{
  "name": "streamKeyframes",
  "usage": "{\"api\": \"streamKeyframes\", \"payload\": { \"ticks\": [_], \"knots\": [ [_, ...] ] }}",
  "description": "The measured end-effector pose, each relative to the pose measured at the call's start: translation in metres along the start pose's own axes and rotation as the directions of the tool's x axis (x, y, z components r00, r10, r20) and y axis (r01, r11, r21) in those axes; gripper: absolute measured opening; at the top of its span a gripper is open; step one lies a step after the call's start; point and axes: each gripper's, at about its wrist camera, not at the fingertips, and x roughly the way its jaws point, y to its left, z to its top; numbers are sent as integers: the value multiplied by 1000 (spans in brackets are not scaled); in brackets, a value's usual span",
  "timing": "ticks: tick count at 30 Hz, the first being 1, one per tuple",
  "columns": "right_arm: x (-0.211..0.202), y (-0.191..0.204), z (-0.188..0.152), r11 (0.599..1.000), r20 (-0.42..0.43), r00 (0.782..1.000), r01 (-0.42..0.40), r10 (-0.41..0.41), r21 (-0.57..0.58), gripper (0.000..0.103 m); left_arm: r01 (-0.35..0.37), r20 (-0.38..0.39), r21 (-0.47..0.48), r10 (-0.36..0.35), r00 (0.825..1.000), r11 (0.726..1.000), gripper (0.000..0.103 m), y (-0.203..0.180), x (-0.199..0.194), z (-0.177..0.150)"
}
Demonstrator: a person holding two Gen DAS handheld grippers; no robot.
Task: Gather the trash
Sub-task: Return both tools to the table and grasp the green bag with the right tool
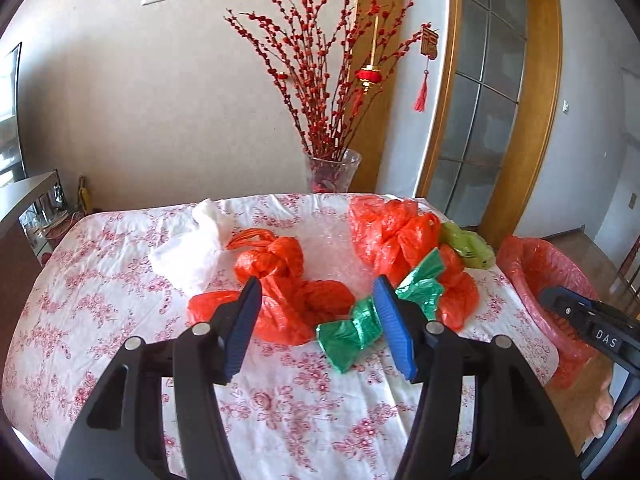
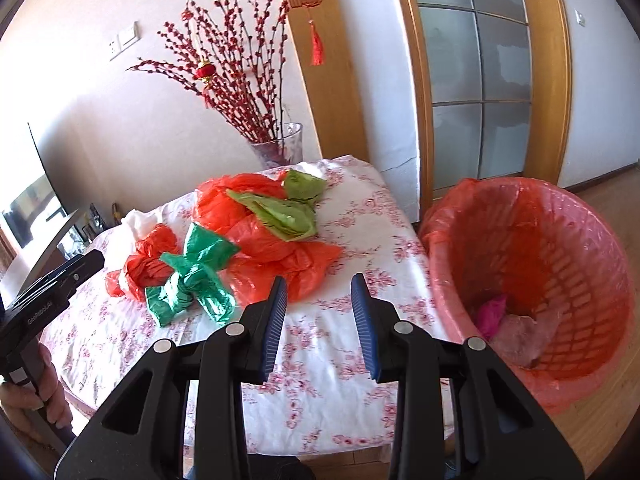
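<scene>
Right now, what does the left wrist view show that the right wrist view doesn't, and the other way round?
Only the left wrist view shows the open left claw and the clear bubble wrap between the red bags. Only the right wrist view shows the open right claw and the inside of the bin, with a pink scrap at its bottom. Both show the floral tablecloth, the green bag and the vase.
</scene>
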Motion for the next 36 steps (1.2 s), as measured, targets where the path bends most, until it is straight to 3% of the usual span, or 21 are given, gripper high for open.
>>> {"api": "streamKeyframes", "payload": {
  "ticks": [12,18,26,27,30,36],
  "knots": [
    [44,95,-9,985,-90,984,-159,153,-64,34,-100,-4,-76,100,995,992,58,58,-6,-1],
    [81,129,-16,991,-150,981,-131,123,-41,34,-149,-1,-107,150,989,983,58,90,-12,-2],
    [112,136,-19,997,-172,983,-63,71,55,33,-172,-8,-129,172,985,977,58,113,-17,-4],
    [114,137,-19,997,-169,983,-65,73,50,22,-170,-9,-128,171,985,977,58,114,-17,-4],
    [112,137,-23,997,-167,983,-75,77,19,15,-160,-14,-125,159,987,979,58,113,-14,-4],
    [93,128,-23,997,-141,987,-81,80,-1,12,-121,-27,-106,119,993,987,57,99,-4,-2]
  ]
}}
